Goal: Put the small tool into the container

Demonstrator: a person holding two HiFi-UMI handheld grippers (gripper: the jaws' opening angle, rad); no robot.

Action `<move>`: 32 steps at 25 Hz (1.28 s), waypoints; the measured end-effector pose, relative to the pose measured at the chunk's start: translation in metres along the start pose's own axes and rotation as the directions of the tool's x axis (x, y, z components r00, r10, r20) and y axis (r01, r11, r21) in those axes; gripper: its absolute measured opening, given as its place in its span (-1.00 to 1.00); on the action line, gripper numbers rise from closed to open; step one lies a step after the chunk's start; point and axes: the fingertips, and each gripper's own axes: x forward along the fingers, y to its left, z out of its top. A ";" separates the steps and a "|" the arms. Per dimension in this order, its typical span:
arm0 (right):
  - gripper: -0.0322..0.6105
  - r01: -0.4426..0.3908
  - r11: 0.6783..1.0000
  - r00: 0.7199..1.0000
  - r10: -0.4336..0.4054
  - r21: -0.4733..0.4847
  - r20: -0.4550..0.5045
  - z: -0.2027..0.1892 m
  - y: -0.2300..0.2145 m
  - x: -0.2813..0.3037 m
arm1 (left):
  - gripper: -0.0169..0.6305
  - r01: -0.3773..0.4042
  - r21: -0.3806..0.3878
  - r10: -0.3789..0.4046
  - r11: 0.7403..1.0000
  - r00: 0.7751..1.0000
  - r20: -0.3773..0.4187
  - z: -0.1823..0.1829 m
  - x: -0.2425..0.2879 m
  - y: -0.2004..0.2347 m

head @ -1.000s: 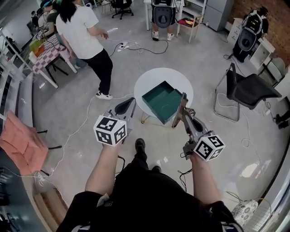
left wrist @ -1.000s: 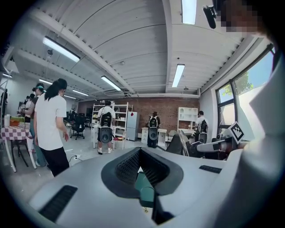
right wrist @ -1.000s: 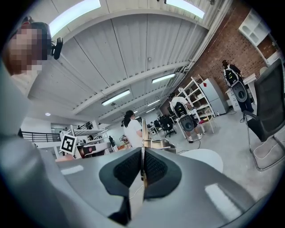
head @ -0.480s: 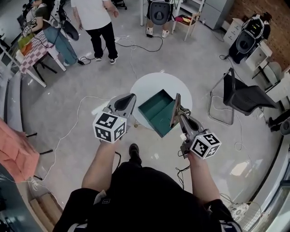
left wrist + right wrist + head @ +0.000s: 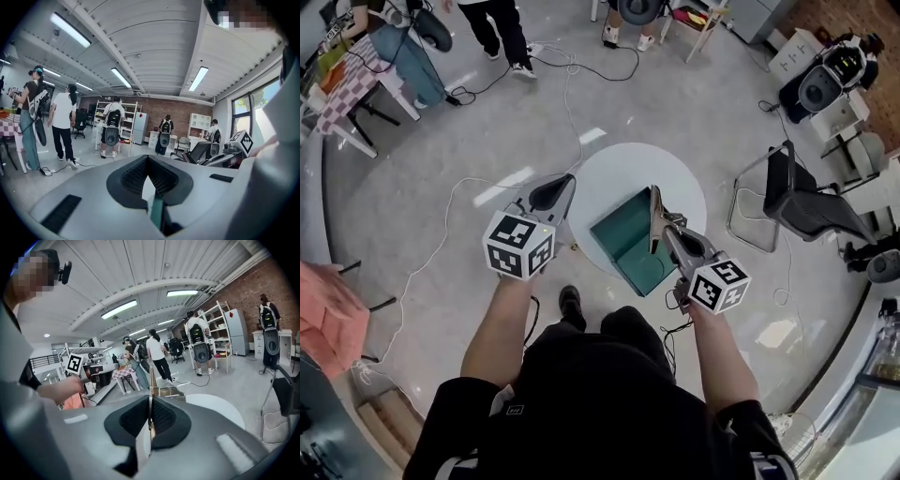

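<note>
The right hand-held gripper [image 5: 667, 234] is clenched on a thin, flat, brownish metal strip tool [image 5: 654, 211]. The strip stands edge-up between the pads, above the right rim of the dark green open box container [image 5: 623, 234] on the round white tabletop [image 5: 609, 173]. The left hand-held gripper [image 5: 551, 194] is closed and empty, beside the box. The tool looks light, stiff and smooth. It will likely swivel if pinched near an end, so its flat faces near mid-length are the better hold.
</note>
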 end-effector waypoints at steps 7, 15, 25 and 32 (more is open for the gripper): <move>-0.86 -0.129 0.988 0.975 0.112 -0.083 -0.192 -0.021 -0.034 0.041 | -0.93 -0.062 -0.064 0.058 0.996 0.996 -0.063 -0.025 0.028 0.009; -0.86 -0.359 0.894 0.861 0.206 -0.269 -0.464 -0.062 -0.074 0.078 | -0.93 -0.157 -0.050 0.151 0.986 0.984 -0.099 -0.026 0.039 -0.001; -0.86 -0.631 0.675 0.636 0.166 -0.383 -0.754 -0.137 -0.089 0.117 | -0.93 -0.185 -0.074 0.172 0.980 0.973 -0.153 -0.052 0.035 0.001; -0.86 -0.791 0.501 0.462 0.113 -0.351 -0.880 -0.152 -0.072 0.129 | -0.93 -0.201 -0.116 0.184 0.973 0.973 -0.143 -0.057 0.025 0.015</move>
